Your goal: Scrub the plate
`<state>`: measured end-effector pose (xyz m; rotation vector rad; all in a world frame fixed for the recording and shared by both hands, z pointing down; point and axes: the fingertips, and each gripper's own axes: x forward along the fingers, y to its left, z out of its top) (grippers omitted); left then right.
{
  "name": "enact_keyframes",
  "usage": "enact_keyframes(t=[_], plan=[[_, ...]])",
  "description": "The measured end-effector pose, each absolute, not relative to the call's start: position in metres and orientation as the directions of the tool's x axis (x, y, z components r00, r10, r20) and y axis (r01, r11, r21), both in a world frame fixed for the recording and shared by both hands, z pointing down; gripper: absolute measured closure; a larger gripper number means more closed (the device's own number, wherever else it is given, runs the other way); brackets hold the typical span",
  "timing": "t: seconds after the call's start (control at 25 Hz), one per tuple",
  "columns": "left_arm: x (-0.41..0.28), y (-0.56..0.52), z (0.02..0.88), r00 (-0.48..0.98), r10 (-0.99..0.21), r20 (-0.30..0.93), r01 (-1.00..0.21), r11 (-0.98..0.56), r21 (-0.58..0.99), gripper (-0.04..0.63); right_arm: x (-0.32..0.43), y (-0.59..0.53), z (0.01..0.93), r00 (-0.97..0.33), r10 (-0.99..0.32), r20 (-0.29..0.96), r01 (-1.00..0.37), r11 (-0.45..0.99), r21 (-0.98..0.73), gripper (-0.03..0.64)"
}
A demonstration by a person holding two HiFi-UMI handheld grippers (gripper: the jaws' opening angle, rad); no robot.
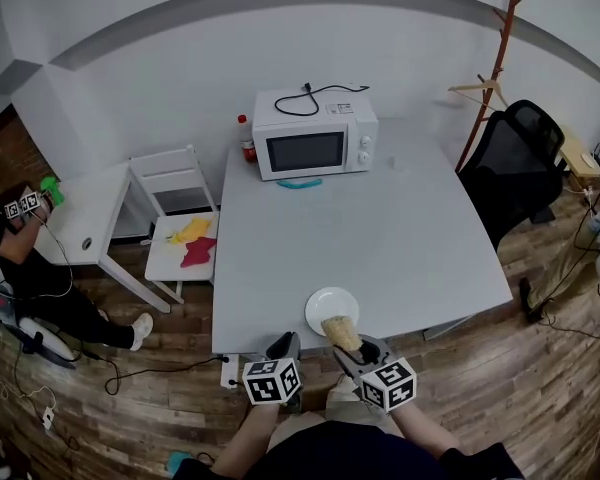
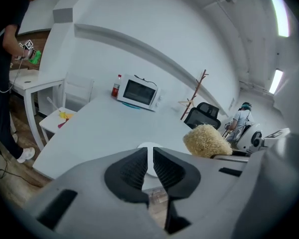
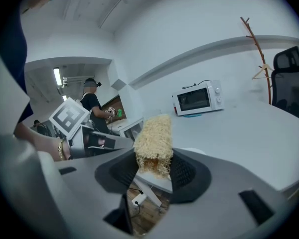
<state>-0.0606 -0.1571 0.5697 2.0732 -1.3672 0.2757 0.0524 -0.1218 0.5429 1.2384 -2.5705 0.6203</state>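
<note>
Lower centre of frame: loofah scrubber (image 1: 341,333) pinched by right gripper (image 1: 353,349) at plate (image 1: 325,306) edge. Left gripper (image 1: 285,348) nearly closed, empty. Scrubbing judged barely begun.

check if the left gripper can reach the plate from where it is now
Probably yes: the left gripper sits empty at the table edge just beside the plate, nothing between them.

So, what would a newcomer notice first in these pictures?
The straw-coloured fibrous scrubber gripped in the right claw, at the near rim of the white plate by the front edge of the grey table. Next, the white microwave at the table's far end, with a black cord on top.
</note>
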Motion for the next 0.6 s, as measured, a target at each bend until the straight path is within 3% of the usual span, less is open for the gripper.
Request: enact_keyframes(t=[0.6], plan=[[-0.078,-0.087,0.539,0.537,-0.714,0.45,-0.84,-0.403,0.363,0.577,0.019,-0.059,0.521,-0.582,-0.747,0.32,-0.812,0.512,-0.282,0.44]])
